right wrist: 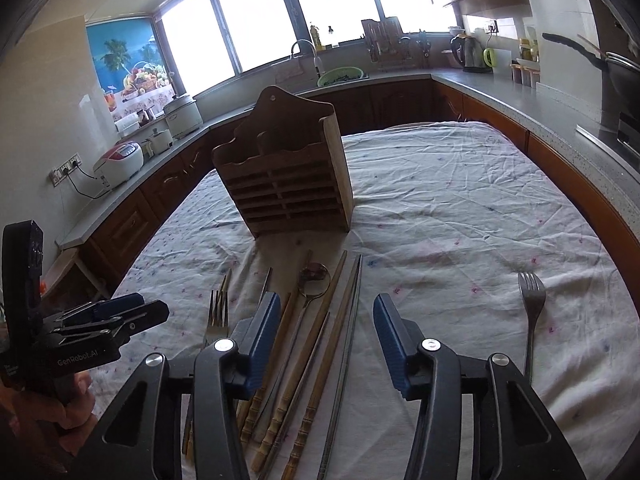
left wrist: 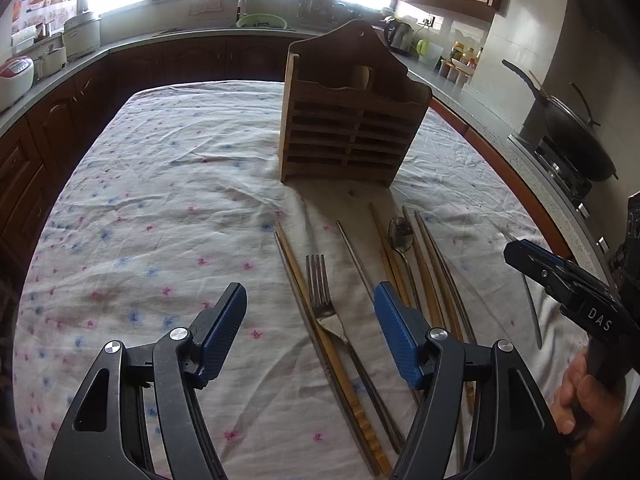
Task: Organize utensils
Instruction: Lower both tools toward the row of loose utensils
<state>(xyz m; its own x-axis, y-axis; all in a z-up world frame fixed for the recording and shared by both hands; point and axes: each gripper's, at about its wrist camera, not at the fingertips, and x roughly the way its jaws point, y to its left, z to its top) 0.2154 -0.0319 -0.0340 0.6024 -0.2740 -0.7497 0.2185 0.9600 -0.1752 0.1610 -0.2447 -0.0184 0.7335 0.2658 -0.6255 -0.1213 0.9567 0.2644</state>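
Both tongs, the left tongs and right tongs, are hovering released over crowded chopsticks, risking pinching several together.

A slatted wooden rack is seen on a creased, printed cotton-like cloth, with shiny metal forks, a glossy spoon and matt bamboo chopsticks.

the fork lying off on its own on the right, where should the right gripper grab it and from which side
Grip the lone fork at mid-handle, coming from above with the fingers straddling its width. It lies flat on the tablecloth, tines pointing away, nothing touching it, and the narrow handle suits the right gripper better than the wider tines.
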